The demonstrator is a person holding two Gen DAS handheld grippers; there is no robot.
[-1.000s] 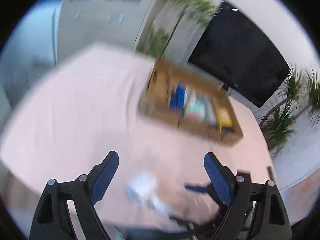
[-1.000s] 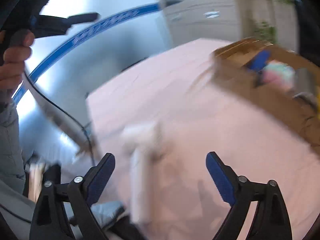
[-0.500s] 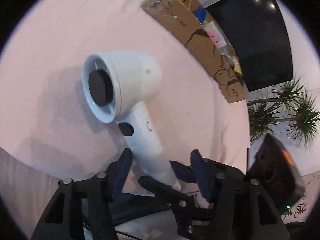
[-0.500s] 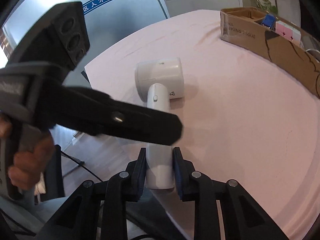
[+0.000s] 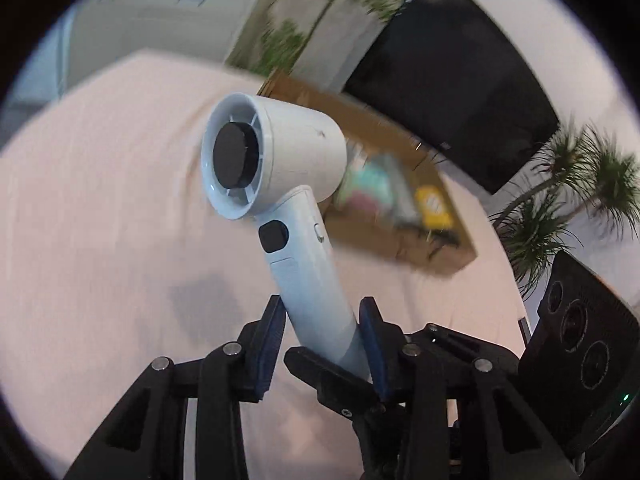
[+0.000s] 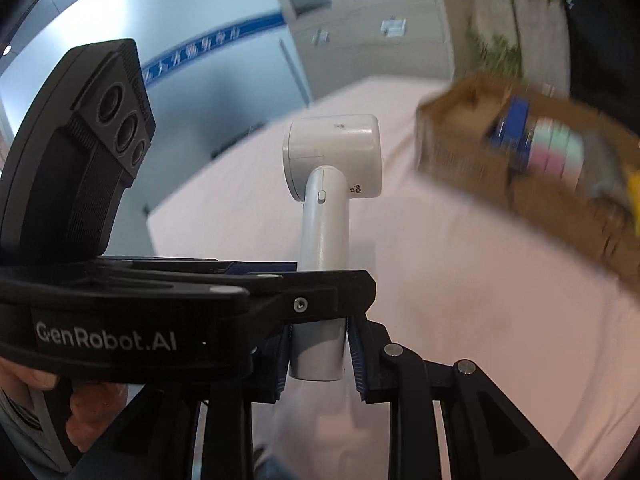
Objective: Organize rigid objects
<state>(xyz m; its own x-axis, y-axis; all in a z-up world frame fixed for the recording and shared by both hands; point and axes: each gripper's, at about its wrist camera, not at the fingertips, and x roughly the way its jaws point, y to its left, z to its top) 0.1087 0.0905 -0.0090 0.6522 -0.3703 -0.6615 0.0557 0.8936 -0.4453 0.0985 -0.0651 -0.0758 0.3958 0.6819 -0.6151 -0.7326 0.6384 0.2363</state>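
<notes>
A white hair dryer (image 5: 280, 184) is held up off the pink table, head up and handle down. My left gripper (image 5: 322, 334) is shut on its handle, blue pads on both sides. My right gripper (image 6: 318, 354) is shut on the lower end of the same handle; the hair dryer (image 6: 332, 168) rises in front of it. The left gripper's body crosses the right wrist view just above my right fingers. A brown cardboard box (image 5: 384, 216) holding several items lies behind the dryer; it also shows in the right wrist view (image 6: 532, 168).
The pink tablecloth (image 5: 100, 220) covers the table. A black screen (image 5: 452, 84) and potted palms (image 5: 568, 200) stand behind the box. Grey cabinets (image 6: 360, 12) and a wall with a blue stripe lie beyond the table's far edge.
The hair dryer has been lifted off the table and tilted upright, held by both grippers. The left gripper has closed fully on the handle.
</notes>
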